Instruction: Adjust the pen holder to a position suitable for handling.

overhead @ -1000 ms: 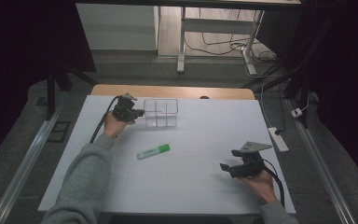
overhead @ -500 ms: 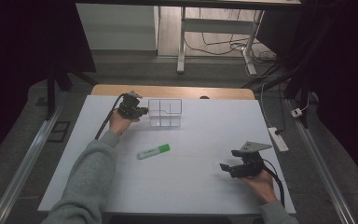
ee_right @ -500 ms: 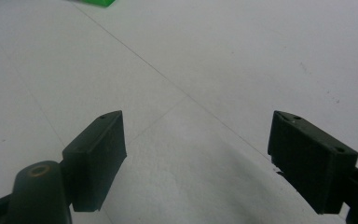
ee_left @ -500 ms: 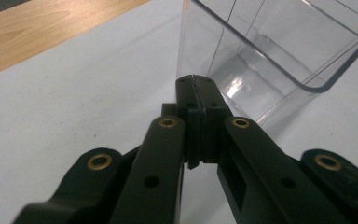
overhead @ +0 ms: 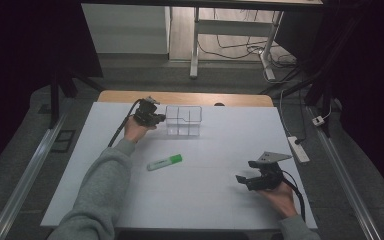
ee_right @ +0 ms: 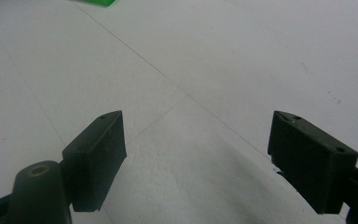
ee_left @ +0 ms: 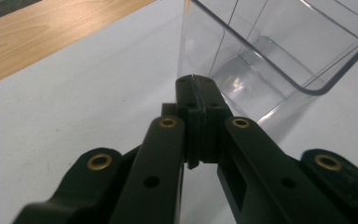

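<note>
High view: left tool (overhead: 156, 118) touching clear box (overhead: 183, 120) at worktop (overhead: 220, 150) far edge; marker (overhead: 164, 162) mid-worktop.

Left gripper view: jaws fully closed, nothing between. Box (ee_left: 279, 51) judged light, stiff, slippery; grip by wall.

Right gripper view: right tool (ee_right: 198, 163) wide open, empty.

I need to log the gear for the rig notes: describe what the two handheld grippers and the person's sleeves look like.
Both are black two-jaw tools. The left gripper has brass-coloured rivets on its linkage arms and a trailing black cable. The right gripper carries a grey three-cornered plate and flat, block-shaped pads. The sleeves are grey.
</note>
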The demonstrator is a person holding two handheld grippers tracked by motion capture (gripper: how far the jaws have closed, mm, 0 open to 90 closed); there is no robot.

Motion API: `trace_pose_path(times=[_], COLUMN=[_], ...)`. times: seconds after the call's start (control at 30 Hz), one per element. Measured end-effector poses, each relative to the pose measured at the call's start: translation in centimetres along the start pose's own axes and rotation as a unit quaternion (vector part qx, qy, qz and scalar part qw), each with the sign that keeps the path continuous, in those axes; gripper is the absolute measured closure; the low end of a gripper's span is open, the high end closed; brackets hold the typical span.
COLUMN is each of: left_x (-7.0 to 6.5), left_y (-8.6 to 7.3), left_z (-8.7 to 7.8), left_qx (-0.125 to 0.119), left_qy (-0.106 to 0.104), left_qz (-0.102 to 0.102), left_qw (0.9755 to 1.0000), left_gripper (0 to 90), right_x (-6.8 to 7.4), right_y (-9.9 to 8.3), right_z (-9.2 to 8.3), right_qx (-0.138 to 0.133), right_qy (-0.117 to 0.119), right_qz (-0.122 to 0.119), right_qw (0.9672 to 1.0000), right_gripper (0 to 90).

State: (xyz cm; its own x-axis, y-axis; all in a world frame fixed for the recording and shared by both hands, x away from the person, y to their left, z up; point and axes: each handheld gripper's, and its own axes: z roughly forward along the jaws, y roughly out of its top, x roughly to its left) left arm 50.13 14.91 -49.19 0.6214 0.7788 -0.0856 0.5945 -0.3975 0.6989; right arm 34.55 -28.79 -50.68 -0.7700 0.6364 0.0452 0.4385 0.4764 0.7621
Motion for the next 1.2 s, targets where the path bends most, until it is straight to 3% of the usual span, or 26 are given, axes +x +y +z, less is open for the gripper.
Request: trace_pose_path(times=[0.27,0.57,0.73,1.03,1.2], left_x=[-0.2,-0.1,-0.1,0.0,-0.2], left_y=[0.1,0.1,0.0,-0.8,-1.7], left_z=[-0.2,0.0,0.0,-2.2,-3.4], left_qx=[0.001,-0.002,-0.006,-0.014,-0.017], left_qy=[0.005,-0.004,-0.006,0.004,-0.001], left_qz=[0.010,0.001,0.006,0.012,0.015], left_qw=[0.9999,1.0000,0.9999,0.9998,0.9997], left_gripper=[88.8,88.8,88.8,88.5,81.5], right_x=[0.0,0.0,0.0,-0.1,0.0], right_y=[0.0,0.0,0.0,0.0,0.0], right_z=[0.0,0.0,0.1,-0.1,-0.1], right_qx=[0.001,0.004,0.006,0.002,0.001], right_qy=[0.001,-0.001,0.001,0.000,0.000], right_qz=[-0.001,-0.001,0.000,-0.001,-0.001], right_qw=[1.0000,1.0000,1.0000,1.0000,1.0000], right_gripper=[18.7,18.7,18.5,18.5,18.6])
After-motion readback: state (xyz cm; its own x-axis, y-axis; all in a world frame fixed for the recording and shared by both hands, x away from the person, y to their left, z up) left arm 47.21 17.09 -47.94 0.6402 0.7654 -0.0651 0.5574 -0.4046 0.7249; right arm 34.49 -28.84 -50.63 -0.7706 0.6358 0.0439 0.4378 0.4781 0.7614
